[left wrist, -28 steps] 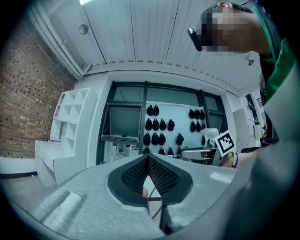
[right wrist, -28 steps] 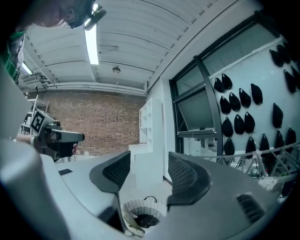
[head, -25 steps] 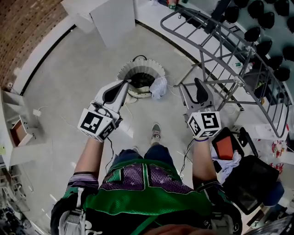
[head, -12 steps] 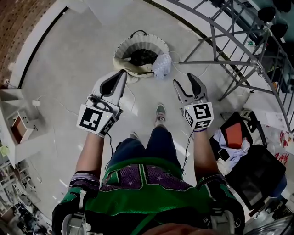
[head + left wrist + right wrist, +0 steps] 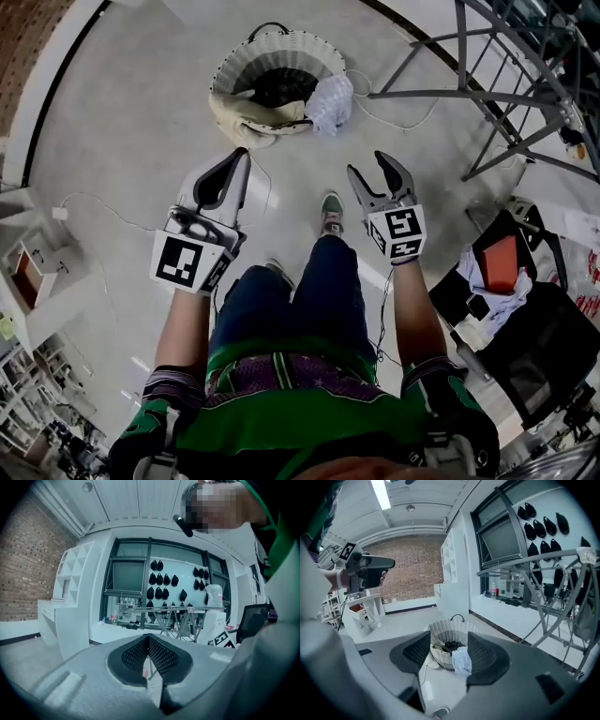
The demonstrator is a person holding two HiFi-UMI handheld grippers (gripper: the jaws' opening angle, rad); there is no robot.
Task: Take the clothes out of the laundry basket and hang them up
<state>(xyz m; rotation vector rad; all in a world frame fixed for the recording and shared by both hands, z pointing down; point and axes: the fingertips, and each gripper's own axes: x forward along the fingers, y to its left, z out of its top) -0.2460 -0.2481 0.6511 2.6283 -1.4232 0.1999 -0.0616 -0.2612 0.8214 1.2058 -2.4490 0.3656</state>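
Person stands with both arms held out forward, in a green top and jeans (image 5: 319,291).
Left gripper (image 5: 240,161): jaws closed on each other, pads meeting, nothing between them.
Right gripper (image 5: 370,169): jaws apart and empty. Its own view only frames the basket on the floor, well beyond the tips.
Neither gripper touches anything.
One shoe (image 5: 331,212) is on the floor between the two grippers as seen from the head view.
A thin cable (image 5: 94,200) runs across the floor on the left.
A black chair (image 5: 534,356) sits beside the person's right arm, with a white cloth (image 5: 495,298) and something red on it.

Farther out, the white ribbed laundry basket (image 5: 234,67) stands upright on the floor, ahead of both grippers and well apart from them.
- Pale blue-white cloth (image 5: 330,96) hangs over the rim on the right side.
- Cream garment (image 5: 246,120) is draped over the near-left rim.
- Dark contents inside are probably more clothes, but it's too dark to say.

A grey tube drying rack (image 5: 487,94) stands right of the basket, near it but not touching.

Far back there's a brick wall (image 5: 412,573) and white shelving (image 5: 450,559). Small dark objects (image 5: 159,578) hang on the wall behind the rack.
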